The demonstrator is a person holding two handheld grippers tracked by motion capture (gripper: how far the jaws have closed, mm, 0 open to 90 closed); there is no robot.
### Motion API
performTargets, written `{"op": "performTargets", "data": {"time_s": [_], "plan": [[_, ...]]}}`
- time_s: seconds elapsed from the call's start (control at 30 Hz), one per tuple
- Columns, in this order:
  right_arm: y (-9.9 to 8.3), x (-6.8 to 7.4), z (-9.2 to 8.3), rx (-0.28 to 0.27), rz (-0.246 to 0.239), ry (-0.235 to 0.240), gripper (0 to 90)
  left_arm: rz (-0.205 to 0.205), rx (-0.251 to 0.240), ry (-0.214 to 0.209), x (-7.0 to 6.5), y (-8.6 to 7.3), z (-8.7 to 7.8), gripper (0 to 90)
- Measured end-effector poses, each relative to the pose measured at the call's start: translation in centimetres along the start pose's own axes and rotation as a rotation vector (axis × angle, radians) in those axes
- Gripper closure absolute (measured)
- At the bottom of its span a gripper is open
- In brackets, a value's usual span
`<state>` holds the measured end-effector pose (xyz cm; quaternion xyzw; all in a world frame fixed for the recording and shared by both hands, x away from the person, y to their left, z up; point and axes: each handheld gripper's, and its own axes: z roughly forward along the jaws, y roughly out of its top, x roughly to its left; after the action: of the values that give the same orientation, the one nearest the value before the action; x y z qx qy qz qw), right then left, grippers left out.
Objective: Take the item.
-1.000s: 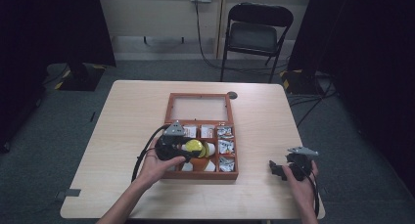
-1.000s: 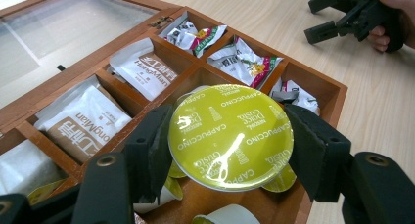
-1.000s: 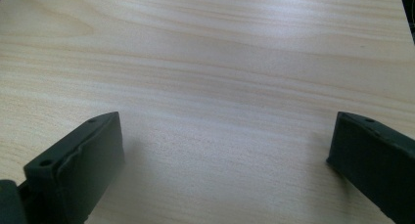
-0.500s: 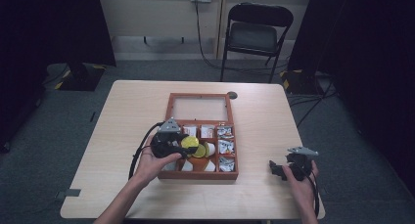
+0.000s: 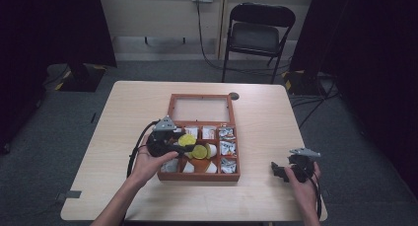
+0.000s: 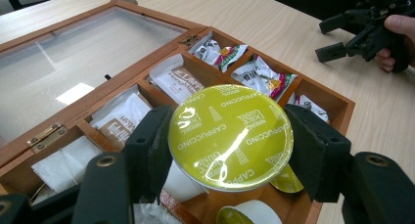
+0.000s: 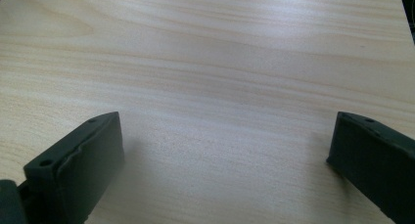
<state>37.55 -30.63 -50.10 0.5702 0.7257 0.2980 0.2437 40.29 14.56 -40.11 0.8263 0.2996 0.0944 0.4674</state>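
Note:
A wooden compartment box [image 5: 199,177] lies open at the table's middle, its glass lid [image 5: 200,109] folded flat behind it. My left gripper [image 5: 181,142] hovers over the box's left compartments, shut on a yellow-green cappuccino capsule [image 5: 187,139]. In the left gripper view the capsule [image 6: 230,136] sits foil-up between both pads [image 6: 156,141], above white sachets [image 6: 176,82]. A second yellow capsule [image 5: 199,151] rests in the box. My right gripper [image 5: 277,170] rests at the table's right front, open, with bare wood between its jaws [image 7: 225,155].
Other compartments hold white sachets [image 5: 209,132] and colourful wrapped packets [image 5: 227,148]. A small dark round object [image 5: 233,95] lies near the lid's far right corner. A folding chair [image 5: 259,36] stands behind the table. The other hand's gripper [image 6: 362,33] appears far right in the left gripper view.
My left gripper has drifted slightly left and up in the picture, carrying the capsule with it. The right gripper has stayed where it was.

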Motion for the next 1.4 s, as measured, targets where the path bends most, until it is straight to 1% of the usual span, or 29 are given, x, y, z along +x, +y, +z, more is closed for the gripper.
{"op": "performTargets", "data": {"time_s": [0.33,0.4,0.67,0.87,0.93,1.13,1.4], "plan": [[0.0,0.0,0.0,0.000,0.001,0.000,0.0,-0.002,-0.011,0.013,0.5,0.2,-0.8,37.9],[0.0,0.0,0.0,0.000,0.000,0.000,0.0,-0.010,-0.018,0.014,0.6,0.1,-0.9,37.9],[0.0,0.0,0.0,0.000,0.000,0.000,0.0,-0.015,-0.029,0.025,1.1,0.2,-1.6,38.0],[0.0,0.0,0.0,0.000,0.000,0.000,0.0,-0.029,-0.043,0.035,1.6,0.2,-2.2,37.9],[0.0,0.0,0.0,0.000,0.000,0.000,0.0,-0.026,-0.043,0.039,1.7,0.2,-2.3,37.9],[0.0,0.0,0.0,0.000,0.000,0.000,0.0,-0.037,-0.057,0.051,2.1,0.2,-3.0,38.0],[0.0,0.0,0.0,0.000,0.000,0.000,0.0,-0.045,-0.060,0.060,2.5,0.0,-3.5,38.0]]}}
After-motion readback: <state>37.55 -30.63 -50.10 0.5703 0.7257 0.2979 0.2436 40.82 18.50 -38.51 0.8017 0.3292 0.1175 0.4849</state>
